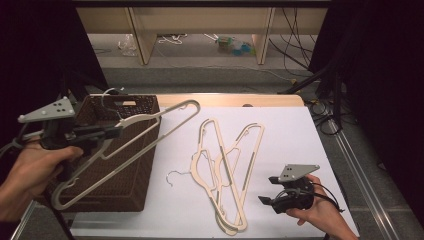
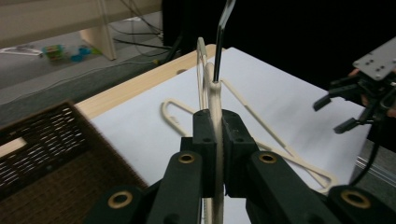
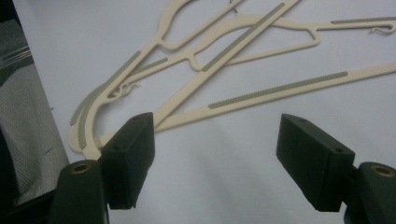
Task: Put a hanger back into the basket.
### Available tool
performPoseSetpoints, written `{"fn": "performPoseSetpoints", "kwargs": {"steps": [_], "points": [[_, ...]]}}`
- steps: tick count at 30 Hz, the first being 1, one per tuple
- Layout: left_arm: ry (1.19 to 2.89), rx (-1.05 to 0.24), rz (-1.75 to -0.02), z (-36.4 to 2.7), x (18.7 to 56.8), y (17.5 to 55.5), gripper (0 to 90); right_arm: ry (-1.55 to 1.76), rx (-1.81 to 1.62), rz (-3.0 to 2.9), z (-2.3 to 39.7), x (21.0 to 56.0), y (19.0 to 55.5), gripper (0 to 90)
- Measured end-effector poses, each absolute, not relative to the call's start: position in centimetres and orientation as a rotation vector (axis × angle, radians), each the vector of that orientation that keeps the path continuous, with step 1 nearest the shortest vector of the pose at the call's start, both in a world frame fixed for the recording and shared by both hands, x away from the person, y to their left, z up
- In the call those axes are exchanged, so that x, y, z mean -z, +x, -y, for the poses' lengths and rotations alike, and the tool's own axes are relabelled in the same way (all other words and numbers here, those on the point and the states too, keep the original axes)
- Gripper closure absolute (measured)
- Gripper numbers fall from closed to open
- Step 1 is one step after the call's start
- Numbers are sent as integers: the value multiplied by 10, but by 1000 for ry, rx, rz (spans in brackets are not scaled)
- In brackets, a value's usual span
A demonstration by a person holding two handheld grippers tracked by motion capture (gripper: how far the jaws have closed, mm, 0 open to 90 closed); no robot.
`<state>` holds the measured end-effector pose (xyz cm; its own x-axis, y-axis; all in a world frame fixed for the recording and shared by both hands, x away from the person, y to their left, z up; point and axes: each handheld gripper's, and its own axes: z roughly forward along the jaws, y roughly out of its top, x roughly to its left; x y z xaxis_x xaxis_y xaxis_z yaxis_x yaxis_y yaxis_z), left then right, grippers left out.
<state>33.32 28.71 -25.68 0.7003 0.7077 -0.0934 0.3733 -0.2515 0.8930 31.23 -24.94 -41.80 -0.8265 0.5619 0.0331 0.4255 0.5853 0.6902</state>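
We see the left gripper clamped on a cream hanger, held over the wicker basket. Risk: its long end snags the basket rim and twists out. Right gripper hangs apart beside the hanger pile.

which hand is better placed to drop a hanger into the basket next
Left. The left gripper is already shut on a cream hanger held above the brown wicker basket. The right gripper is open and holds nothing, low by the hangers lying on the white sheet.
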Motion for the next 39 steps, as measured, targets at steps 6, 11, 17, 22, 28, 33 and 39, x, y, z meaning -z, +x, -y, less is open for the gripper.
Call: {"fn": "performPoseSetpoints", "kwargs": {"steps": [6, 11, 17, 22, 28, 33, 39], "points": [[1864, -455, -945, -320, 254, 344, 855, 840, -1080, -2602, 249, 421, 313, 292], [1868, -481, -1029, -342, 257, 357, 855, 841, -1070, -2622, 249, 421, 313, 292], [1848, -500, -1088, -361, 260, 374, 855, 850, -1068, -2631, 249, 426, 314, 292], [1845, -487, -1120, -370, 267, 386, 855, 844, -1062, -2637, 250, 424, 315, 292], [1838, -449, -1140, -373, 283, 400, 856, 843, -1070, -2630, 250, 425, 315, 290], [1853, -427, -1164, -373, 296, 411, 856, 847, -1067, -2640, 250, 424, 315, 289], [1846, -397, -1188, -374, 310, 423, 855, 843, -1068, -2642, 251, 424, 315, 288]]}}
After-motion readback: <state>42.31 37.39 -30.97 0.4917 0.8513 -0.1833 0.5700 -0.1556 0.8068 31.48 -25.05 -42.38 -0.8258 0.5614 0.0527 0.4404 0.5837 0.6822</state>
